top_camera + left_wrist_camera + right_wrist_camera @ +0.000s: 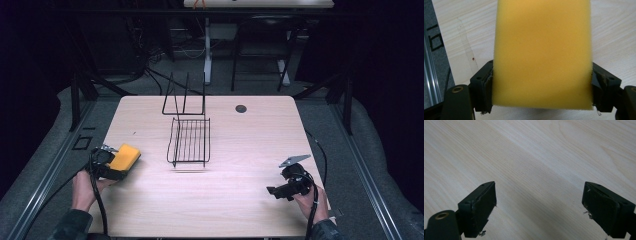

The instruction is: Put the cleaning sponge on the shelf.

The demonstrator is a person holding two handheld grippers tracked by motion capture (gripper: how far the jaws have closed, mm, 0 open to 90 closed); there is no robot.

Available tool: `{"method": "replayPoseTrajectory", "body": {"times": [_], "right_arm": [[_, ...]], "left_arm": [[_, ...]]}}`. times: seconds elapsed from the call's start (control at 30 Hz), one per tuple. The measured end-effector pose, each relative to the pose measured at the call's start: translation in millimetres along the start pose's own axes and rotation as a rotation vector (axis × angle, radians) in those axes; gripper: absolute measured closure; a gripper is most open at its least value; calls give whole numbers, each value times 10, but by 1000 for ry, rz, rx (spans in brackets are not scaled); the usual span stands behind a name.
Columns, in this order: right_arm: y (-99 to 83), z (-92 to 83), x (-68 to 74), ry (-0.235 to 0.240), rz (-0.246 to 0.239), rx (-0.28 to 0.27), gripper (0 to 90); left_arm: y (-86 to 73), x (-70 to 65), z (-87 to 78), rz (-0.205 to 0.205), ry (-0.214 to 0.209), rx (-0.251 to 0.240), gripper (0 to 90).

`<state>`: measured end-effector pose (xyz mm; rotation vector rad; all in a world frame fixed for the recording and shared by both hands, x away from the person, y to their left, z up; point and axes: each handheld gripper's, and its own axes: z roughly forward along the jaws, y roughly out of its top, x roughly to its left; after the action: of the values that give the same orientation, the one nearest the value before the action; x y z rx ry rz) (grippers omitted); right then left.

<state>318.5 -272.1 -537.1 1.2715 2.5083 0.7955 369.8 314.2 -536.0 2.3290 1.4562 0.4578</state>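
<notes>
A yellow sponge (125,156) sits between the jaws of my left gripper (111,166) at the table's left edge. In the left gripper view the sponge (541,52) spans the whole gap, and both black pads (484,87) press against its sides. My right gripper (281,190) is near the front right of the table, held by a hand. Its jaws stand wide apart over bare wood, and the right gripper (540,207) has nothing between its pads (482,207).
A black wire rack (189,141) stands at the table's middle, with a taller wire frame (184,95) behind it. A small dark round hole (241,108) lies at the back right. Cables trail from both grippers off the front edge. A table leg and chairs stand beyond.
</notes>
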Motion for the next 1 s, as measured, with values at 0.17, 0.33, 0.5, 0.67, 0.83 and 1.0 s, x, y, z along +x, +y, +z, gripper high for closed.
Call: {"method": "replayPoseTrajectory", "body": {"times": [0.17,0.33,0.5,0.67,0.83,1.0], "right_arm": [[4,0,-1,1,-5,5,119],[-3,0,0,11,10,3,120],[2,-2,-1,5,9,0,120],[0,-4,2,13,12,0,121],[3,-3,3,6,5,-4,121],[7,1,6,13,9,4,122]], "left_arm": [[27,-27,-68,7,5,-11,222],[55,-58,-137,9,-2,-26,222],[112,-102,-217,21,-6,-35,222],[150,-158,-312,36,-7,-59,222],[204,-217,-342,58,-13,-66,222],[239,-241,-364,66,-15,-68,222]]}}
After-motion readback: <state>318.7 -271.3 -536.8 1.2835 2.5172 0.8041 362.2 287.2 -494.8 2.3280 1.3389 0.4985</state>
